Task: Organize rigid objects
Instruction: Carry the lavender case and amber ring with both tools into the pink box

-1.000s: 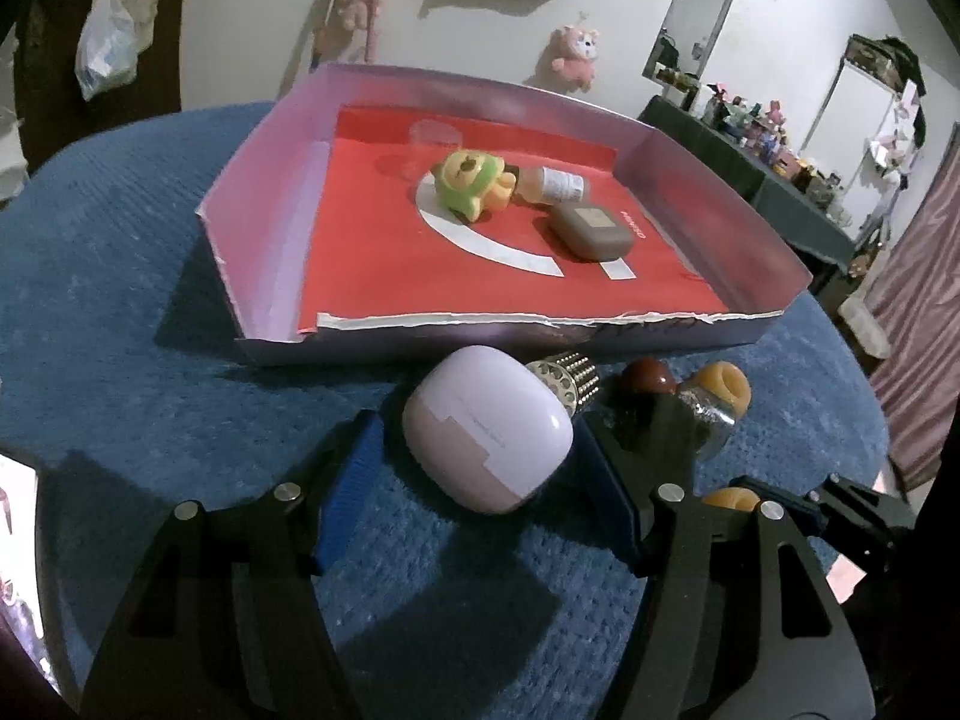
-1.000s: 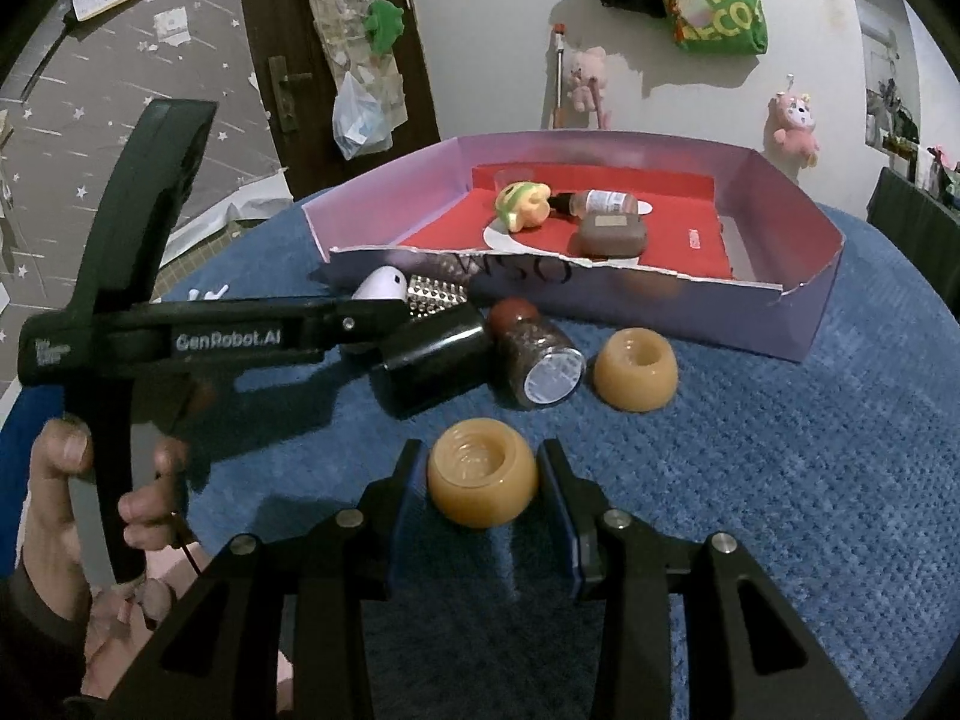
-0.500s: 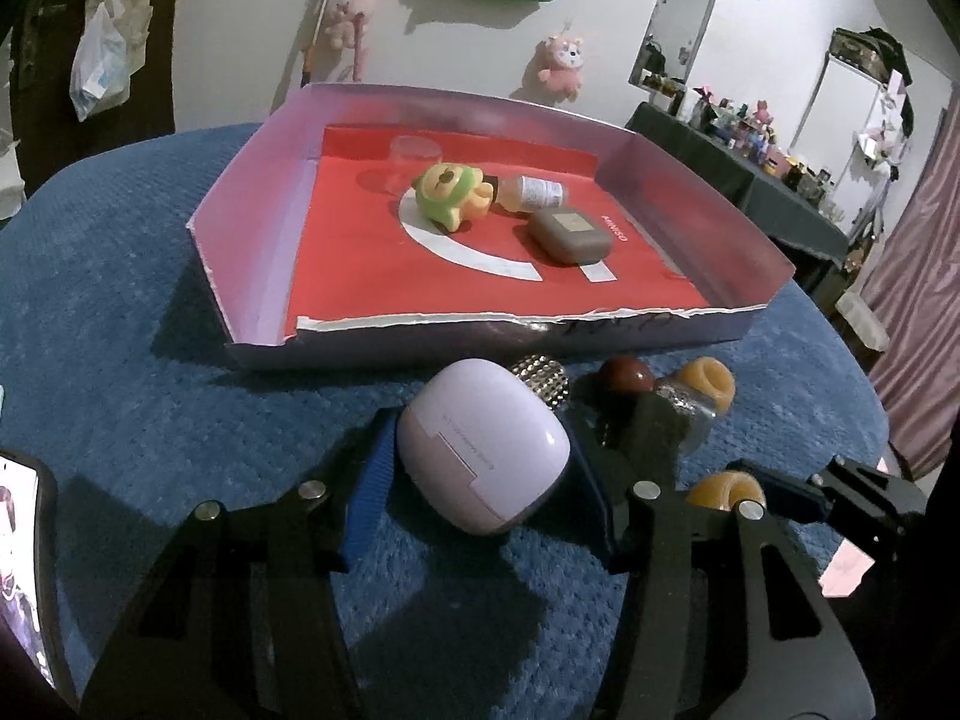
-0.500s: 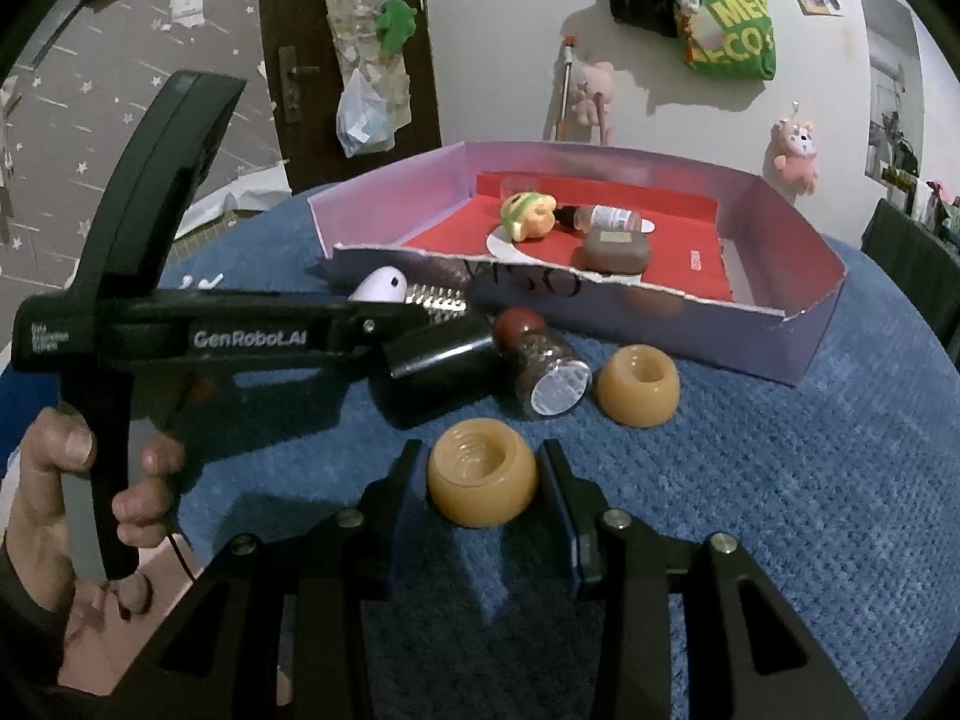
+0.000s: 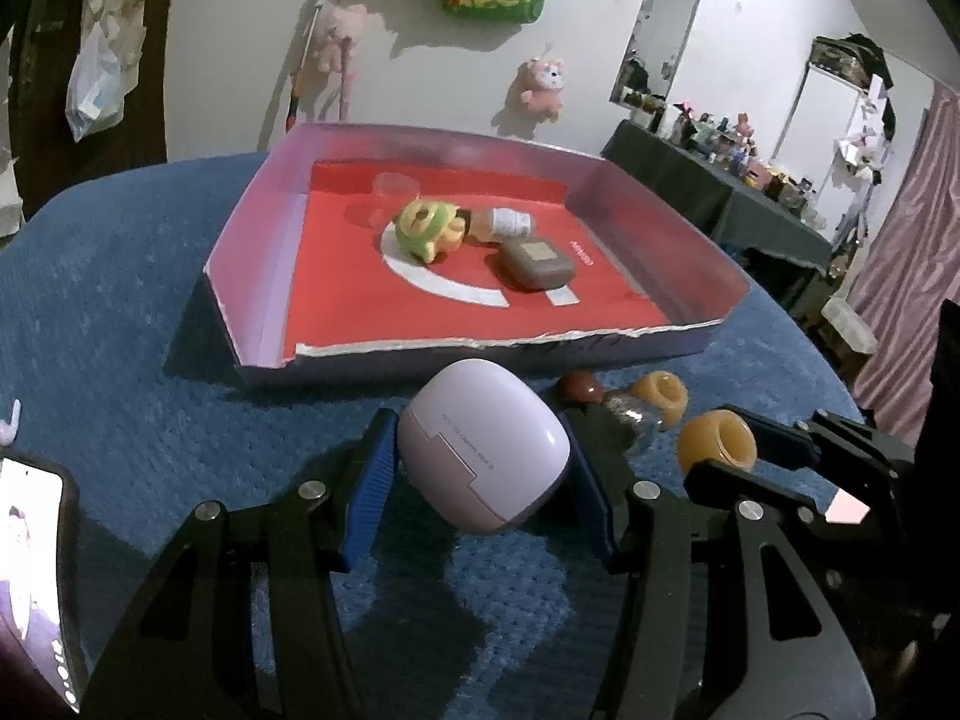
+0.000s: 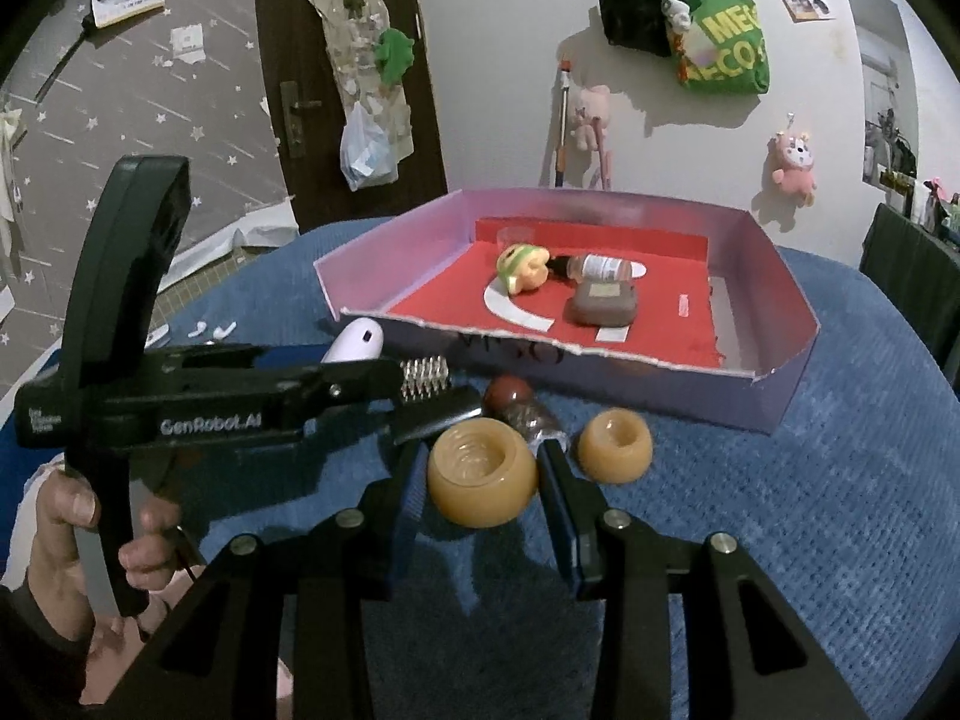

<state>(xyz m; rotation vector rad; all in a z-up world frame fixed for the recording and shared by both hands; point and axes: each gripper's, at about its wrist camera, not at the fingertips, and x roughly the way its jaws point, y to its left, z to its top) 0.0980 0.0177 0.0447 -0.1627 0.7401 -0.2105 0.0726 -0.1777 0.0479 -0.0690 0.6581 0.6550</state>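
My left gripper [image 5: 478,420] is shut on a lilac earbud case [image 5: 474,480], which hangs tilted just above the blue cloth. My right gripper [image 6: 482,462] is shut on an amber round piece with a hollow top [image 6: 480,477], also raised off the cloth. In front of both stands a purple box with a red floor [image 5: 252,240]. It holds a green-yellow toy [image 5: 429,228], a small bottle [image 5: 507,221] and a brown case [image 5: 537,264]. From the right wrist view the left gripper's black body [image 6: 240,402] crosses the left side.
On the cloth before the box lie a second amber piece [image 6: 615,447], a jar with a red-brown cap [image 6: 510,396] and a black thing with metal studs [image 6: 426,375]. A lit phone [image 5: 30,570] lies at the left edge. A person's hand [image 6: 66,510] grips the left handle.
The left jaws closed onto the lilac case. Both grippers then rose a little, and the case and the amber piece came up off the cloth.
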